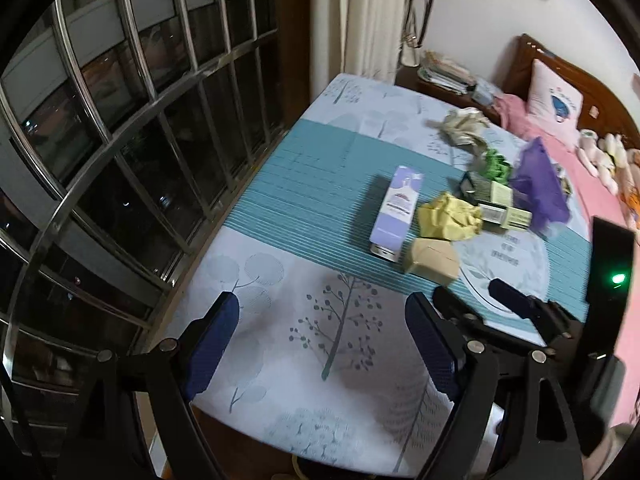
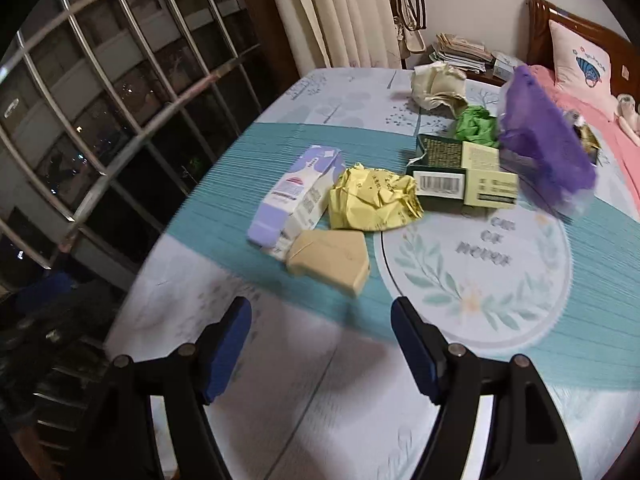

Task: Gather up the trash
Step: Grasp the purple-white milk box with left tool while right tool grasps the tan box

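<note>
Trash lies in a heap on the patterned tablecloth (image 2: 240,360): a purple-white carton (image 2: 294,196), crumpled yellow paper (image 2: 372,198), a tan box (image 2: 330,260), green boxes (image 2: 452,178), crumpled green paper (image 2: 478,122), a cream wad (image 2: 438,84) and a purple plastic bag (image 2: 544,148). My right gripper (image 2: 321,308) is open and empty, just short of the tan box. My left gripper (image 1: 322,304) is open over bare cloth, nearer than the carton (image 1: 396,210) and the tan box (image 1: 432,266). The right gripper (image 1: 472,290) shows beside it in the left wrist view.
A barred window (image 1: 120,140) runs along the table's left side, with a curtain (image 2: 340,12) behind. A nightstand stacked with papers (image 2: 464,54) and a bed with a pink cover (image 1: 600,216) and pillow (image 2: 580,64) stand at the back right.
</note>
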